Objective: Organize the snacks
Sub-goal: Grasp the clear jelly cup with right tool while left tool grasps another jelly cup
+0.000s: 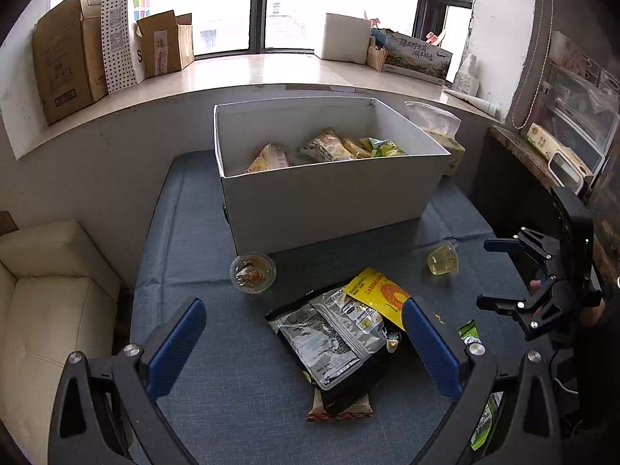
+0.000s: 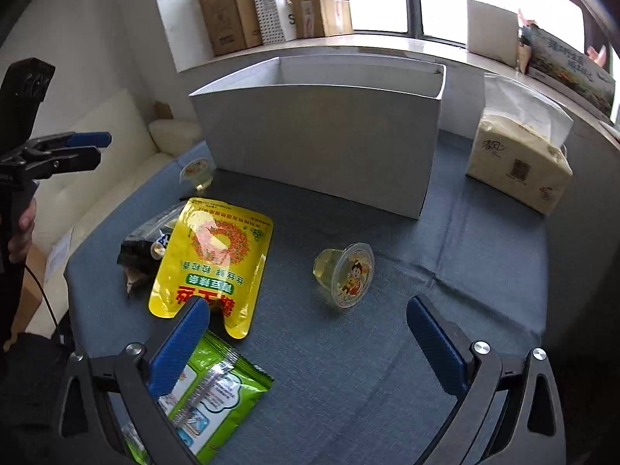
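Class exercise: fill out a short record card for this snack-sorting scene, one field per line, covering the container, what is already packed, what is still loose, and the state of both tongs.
Container: white box, open-topped, on the blue cloth
Packed: several yellow snack packets inside the box
Loose: yellow pouch, silver-black packet, green packet, two jelly cups
Bystander: tissue pack beside the box
Left tongs: open, over the silver-black packet
Right tongs: open, empty, near the tipped jelly cup
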Action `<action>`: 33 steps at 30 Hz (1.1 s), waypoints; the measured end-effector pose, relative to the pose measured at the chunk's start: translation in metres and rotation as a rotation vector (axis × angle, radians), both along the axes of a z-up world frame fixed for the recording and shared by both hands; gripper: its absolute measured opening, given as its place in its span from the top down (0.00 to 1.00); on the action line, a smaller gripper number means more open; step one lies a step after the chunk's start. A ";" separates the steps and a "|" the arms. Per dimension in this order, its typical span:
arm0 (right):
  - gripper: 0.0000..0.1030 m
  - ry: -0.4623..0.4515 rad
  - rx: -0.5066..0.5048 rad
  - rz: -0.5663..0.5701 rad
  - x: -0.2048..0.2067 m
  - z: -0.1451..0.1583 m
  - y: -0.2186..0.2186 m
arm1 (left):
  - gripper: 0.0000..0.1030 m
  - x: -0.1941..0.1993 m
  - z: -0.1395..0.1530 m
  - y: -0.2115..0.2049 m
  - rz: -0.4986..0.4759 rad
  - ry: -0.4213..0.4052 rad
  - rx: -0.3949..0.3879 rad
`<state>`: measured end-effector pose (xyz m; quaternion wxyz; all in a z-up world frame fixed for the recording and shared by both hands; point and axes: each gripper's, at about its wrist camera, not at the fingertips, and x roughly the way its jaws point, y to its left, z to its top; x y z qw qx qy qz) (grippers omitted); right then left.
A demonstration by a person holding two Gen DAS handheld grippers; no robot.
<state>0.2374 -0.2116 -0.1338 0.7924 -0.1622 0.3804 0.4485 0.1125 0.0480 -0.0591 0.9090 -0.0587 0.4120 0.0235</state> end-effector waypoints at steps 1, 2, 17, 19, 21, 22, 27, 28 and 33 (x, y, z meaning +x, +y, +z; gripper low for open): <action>0.00 -0.016 -0.029 0.007 0.006 -0.003 0.003 | 0.00 0.000 -0.002 -0.002 0.003 0.006 0.002; 0.00 -0.019 -0.055 0.015 0.013 -0.006 0.007 | 0.00 0.000 -0.003 -0.003 0.006 0.011 0.004; 0.34 0.004 -0.111 0.036 0.040 -0.038 0.043 | 0.00 -0.002 -0.026 -0.002 0.031 0.076 0.001; 0.42 0.000 -0.110 0.030 0.042 -0.038 0.043 | 0.00 0.001 -0.029 -0.001 0.034 0.082 -0.010; 0.51 0.003 -0.102 0.025 0.043 -0.036 0.042 | 0.00 0.002 -0.031 0.000 0.038 0.086 -0.010; 0.51 0.010 -0.092 0.030 0.044 -0.036 0.041 | 0.00 0.002 -0.032 0.000 0.038 0.087 -0.007; 0.51 0.017 -0.079 0.041 0.035 -0.036 0.040 | 0.00 0.007 -0.040 0.008 0.052 0.104 -0.010; 0.51 0.017 -0.075 0.035 0.034 -0.035 0.039 | 0.00 0.009 -0.041 0.011 0.055 0.105 -0.018; 0.51 0.027 -0.039 -0.032 0.025 -0.022 0.030 | 0.00 0.029 -0.055 0.027 0.079 0.124 -0.024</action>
